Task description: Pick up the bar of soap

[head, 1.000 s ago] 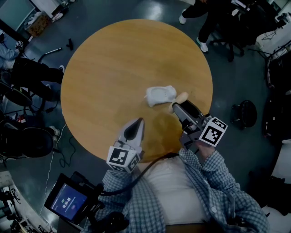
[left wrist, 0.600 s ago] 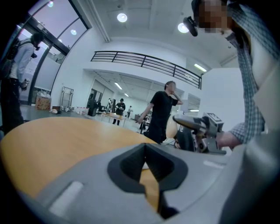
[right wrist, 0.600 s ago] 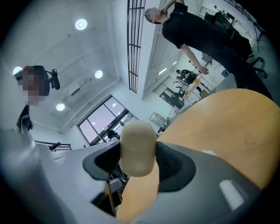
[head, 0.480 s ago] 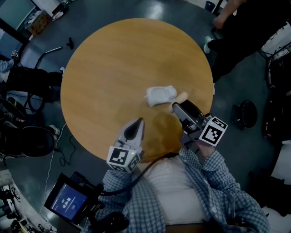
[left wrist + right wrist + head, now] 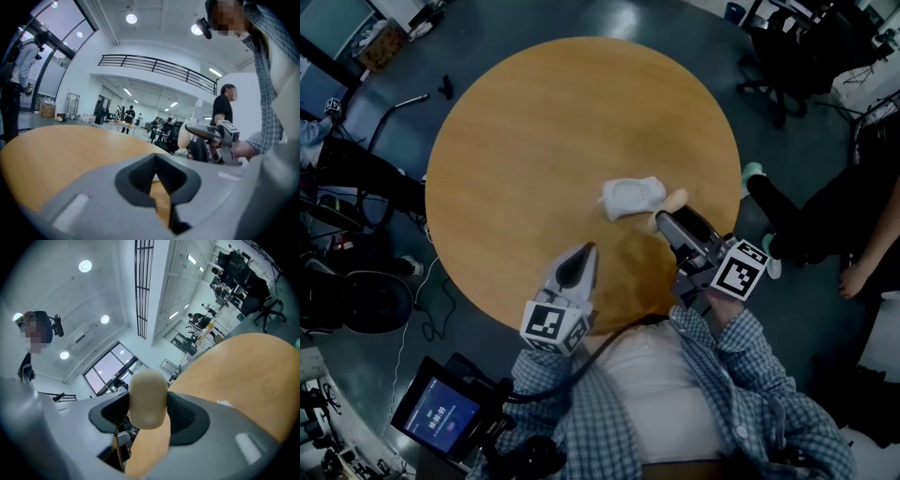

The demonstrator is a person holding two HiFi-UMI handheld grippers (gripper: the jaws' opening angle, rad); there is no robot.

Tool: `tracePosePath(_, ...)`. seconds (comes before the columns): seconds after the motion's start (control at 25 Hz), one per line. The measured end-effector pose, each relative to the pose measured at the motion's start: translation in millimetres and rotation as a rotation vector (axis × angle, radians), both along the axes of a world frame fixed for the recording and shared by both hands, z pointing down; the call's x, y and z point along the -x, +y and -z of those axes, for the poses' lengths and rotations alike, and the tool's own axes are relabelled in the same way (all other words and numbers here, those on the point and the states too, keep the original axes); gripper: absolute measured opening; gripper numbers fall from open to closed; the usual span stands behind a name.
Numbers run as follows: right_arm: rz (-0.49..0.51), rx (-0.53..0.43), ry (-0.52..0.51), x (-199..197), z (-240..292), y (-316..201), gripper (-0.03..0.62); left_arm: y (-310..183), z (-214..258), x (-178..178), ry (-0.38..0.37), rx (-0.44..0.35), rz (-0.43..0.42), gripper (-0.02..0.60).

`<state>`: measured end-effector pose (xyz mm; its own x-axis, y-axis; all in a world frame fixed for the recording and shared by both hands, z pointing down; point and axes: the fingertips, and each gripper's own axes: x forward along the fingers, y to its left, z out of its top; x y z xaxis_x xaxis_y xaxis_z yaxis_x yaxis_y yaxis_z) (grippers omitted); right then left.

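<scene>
The bar of soap [image 5: 148,399] is a cream, rounded piece, and it sits between the two fingers [image 5: 187,416] of the right gripper [image 5: 667,217], which grasp it from both sides. In the head view it is above the round wooden desk [image 5: 534,141], just beside a white soap dish [image 5: 630,195]. The left gripper [image 5: 584,251] rests near the desk's front edge, its fingers clenched together with nothing between them.
</scene>
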<state>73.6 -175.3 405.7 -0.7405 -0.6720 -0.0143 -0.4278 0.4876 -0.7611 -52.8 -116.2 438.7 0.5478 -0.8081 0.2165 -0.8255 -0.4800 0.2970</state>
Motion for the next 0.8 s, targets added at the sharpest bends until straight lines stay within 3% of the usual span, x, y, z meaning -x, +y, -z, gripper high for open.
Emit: tracePosePath(0.8,0.006,0.017,-0.016,-0.1,-2.5,-3.6,0.261,-0.4,-0.6,0.7,-0.007,0.006,0.009,-0.002)
